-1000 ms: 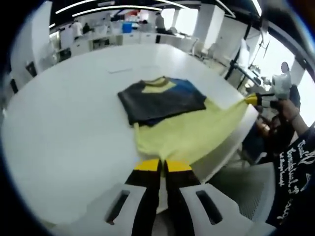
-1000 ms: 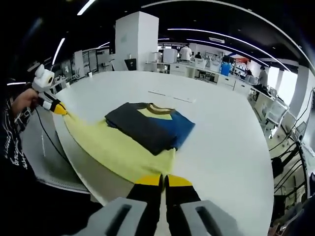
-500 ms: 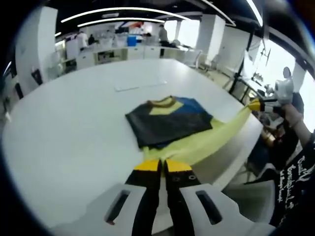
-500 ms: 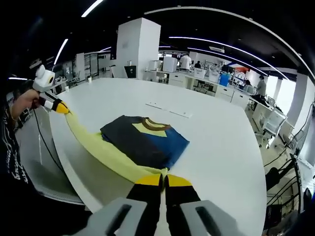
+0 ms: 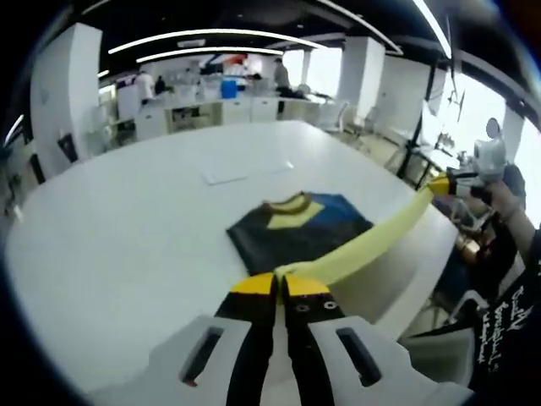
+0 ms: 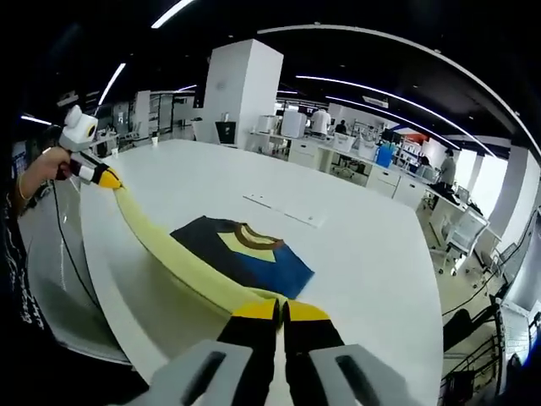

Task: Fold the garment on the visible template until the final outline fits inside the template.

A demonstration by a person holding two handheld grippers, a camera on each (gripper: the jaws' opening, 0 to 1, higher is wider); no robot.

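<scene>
A garment lies on the white table, its dark grey and blue parts folded in and a yellow chest panel under a brown collar. Its yellow lower part is lifted off the table and stretched as a band between both grippers. My left gripper is shut on one end of the band. My right gripper holds the other end. In the right gripper view, the right gripper is shut on the band, and the left gripper holds its far end above the garment.
A thin flat white strip lies on the table beyond the collar, also seen as the strip. A person's hand holds the right gripper past the table edge. Benches, a white pillar and people stand far behind.
Both grippers have raised the yellow lower part off the table and carried it toward the collar. It went from a flat sheet to a taut narrow band over the folded part.
</scene>
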